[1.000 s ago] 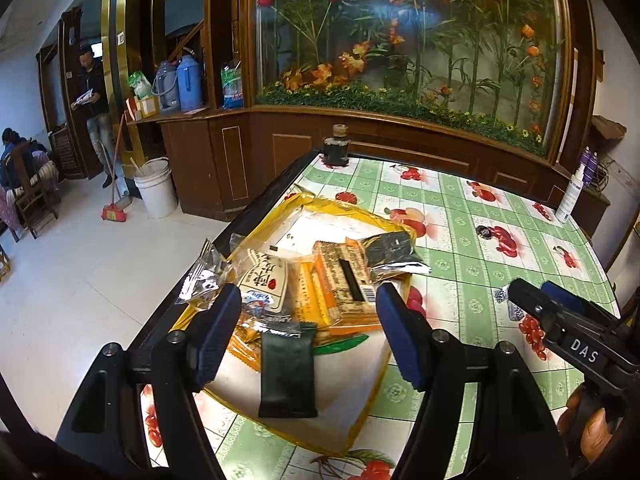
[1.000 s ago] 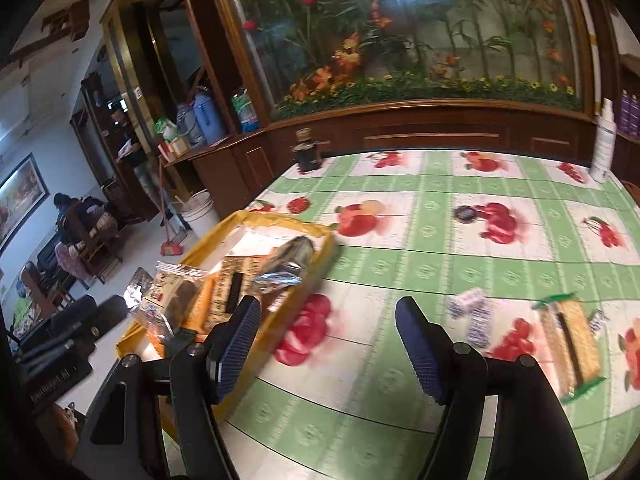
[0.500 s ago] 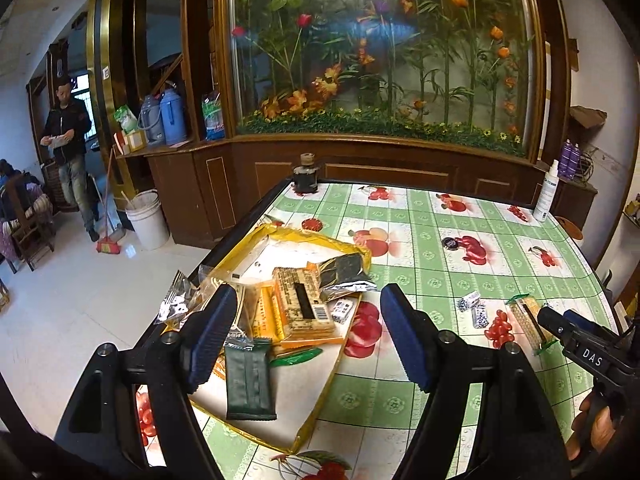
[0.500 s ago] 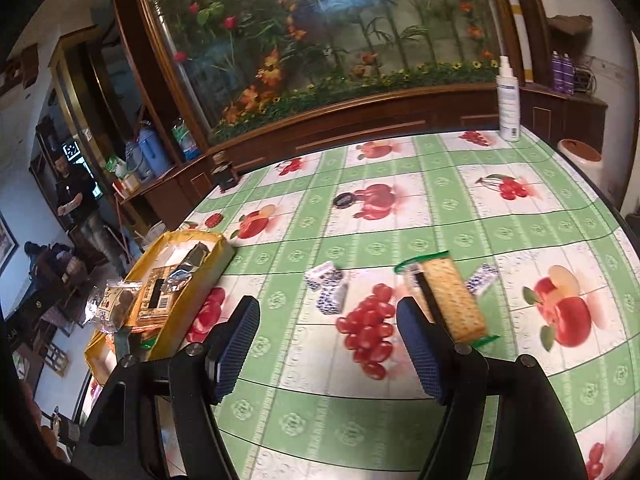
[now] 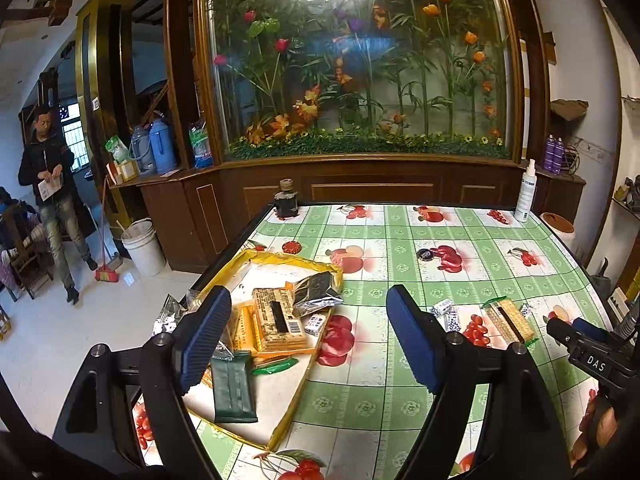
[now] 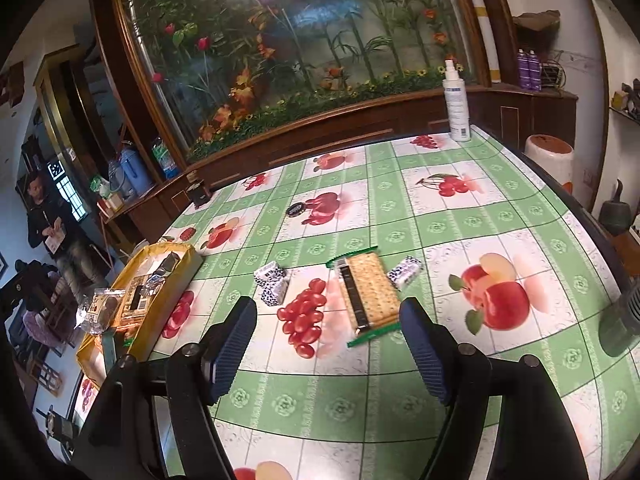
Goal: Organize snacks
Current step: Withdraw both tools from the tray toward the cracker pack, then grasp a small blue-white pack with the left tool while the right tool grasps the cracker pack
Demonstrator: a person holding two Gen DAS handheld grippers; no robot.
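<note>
A yellow tray (image 5: 296, 265) at the table's left edge holds several snack packs: a cracker pack (image 5: 280, 320), a silver packet (image 5: 316, 292) and a dark green packet (image 5: 234, 388). My left gripper (image 5: 308, 340) hovers above the tray's near right side, its jaws opening with nothing between them. On the cloth to the right lie a green-edged cracker pack (image 6: 370, 290) and small black-and-white packets (image 6: 274, 282), one more (image 6: 406, 270) beside the crackers. My right gripper (image 6: 332, 352) hangs just short of that cracker pack, jaws opening and empty. The tray (image 6: 192, 264) shows at left there.
A white spray bottle (image 6: 456, 100) stands at the table's far right corner and a dark jar (image 5: 286, 202) at the far left. A wooden cabinet with a flower display runs behind. On the floor at left are a standing person (image 5: 50, 184), a white bucket (image 5: 144, 246) and a broom.
My right gripper swung right from beside the tray to the cracker pack on the cloth. My left gripper drew back and up from the tray. Both jaws widened slightly.
</note>
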